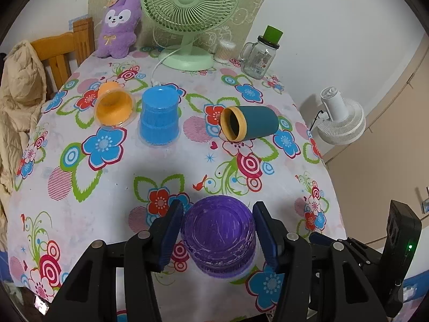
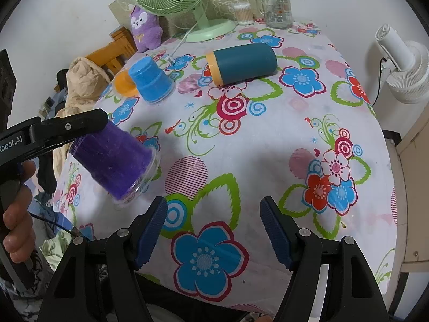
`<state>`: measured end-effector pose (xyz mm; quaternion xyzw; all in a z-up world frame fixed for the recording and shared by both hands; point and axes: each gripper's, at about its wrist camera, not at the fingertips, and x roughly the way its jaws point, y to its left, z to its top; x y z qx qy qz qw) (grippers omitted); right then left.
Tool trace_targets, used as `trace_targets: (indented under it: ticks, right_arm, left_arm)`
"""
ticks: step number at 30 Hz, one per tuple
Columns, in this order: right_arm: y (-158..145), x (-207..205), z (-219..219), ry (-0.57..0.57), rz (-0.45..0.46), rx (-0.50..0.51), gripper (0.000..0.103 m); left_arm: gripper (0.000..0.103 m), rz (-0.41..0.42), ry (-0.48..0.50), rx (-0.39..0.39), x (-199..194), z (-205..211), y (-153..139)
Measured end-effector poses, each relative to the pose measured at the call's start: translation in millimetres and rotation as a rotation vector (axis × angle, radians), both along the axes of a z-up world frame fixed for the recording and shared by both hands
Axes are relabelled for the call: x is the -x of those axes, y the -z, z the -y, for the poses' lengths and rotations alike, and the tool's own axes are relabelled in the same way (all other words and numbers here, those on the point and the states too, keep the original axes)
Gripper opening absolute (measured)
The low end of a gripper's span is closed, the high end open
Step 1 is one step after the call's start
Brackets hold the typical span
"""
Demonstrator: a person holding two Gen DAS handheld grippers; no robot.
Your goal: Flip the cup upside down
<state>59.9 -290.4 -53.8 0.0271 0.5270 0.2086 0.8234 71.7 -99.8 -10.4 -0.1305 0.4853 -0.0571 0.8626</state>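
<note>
- Sitting upside down between the blue pads of the left gripper (image 1: pixel 218 234), the purple cup (image 1: pixel 218 237) shows its flat base to the left wrist camera.
- From the right wrist view the purple cup (image 2: pixel 115 161) is tilted, rim low and near the tablecloth (image 2: pixel 268 145) at the table's near left edge; whether the rim touches the cloth cannot be told.
- The left gripper's fingers press the cup's sides, clamped on it.
- The right gripper (image 2: pixel 214 230) hangs above the cloth with its jaws spread wide, holding nothing.
- Farther back, a blue cup (image 1: pixel 158 115) stands inverted, an orange cup (image 1: pixel 114 106) lies on its side just beside it, and a teal cup (image 1: pixel 250 123) lies on its side.
- A green fan (image 1: pixel 189 13) stands at the rear.
</note>
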Motion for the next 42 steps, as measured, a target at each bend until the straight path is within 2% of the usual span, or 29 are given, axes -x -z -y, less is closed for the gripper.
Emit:
trace_targets:
  ticks: [4, 7, 9, 12, 19, 26, 31, 42]
  right_arm:
    - [0, 2, 1, -0.001, -0.001, 0.002, 0.074]
    - [1, 2, 1, 0.001, -0.002, 0.005, 0.074]
    - [1, 2, 2, 0.004, -0.004, 0.006, 0.074]
    - [2, 2, 2, 0.006, -0.004, 0.007, 0.074]
    - [1, 1, 2, 0.002, 0.001, 0.006, 0.074]
    - [-8, 2, -3, 0.007, 0.025, 0.018, 0.074]
    - [-25, 1, -10, 0.006, 0.074, 0.035, 0.084]
    - [-55, 2, -25, 0.031, 0.185, 0.046, 0.088]
  left_arm:
    - [0.056, -0.006, 0.004, -0.002, 1, 2, 1]
    - [0.069, -0.005, 0.009, 0.011, 3, 2, 0]
    - [0.082, 0.004, 0.001, 0.018, 4, 2, -2]
    - [0.09, 0.013, -0.021, 0.015, 4, -1, -4]
    - [0.092, 0.015, -0.036, -0.001, 5, -5, -3]
    - [0.095, 0.074, -0.049, -0.044, 14, -8, -10]
    - [0.097, 0.097, -0.065, -0.057, 20, -14, -12]
    - [0.1, 0.178, -0.107, -0.106, 36, -29, -27]
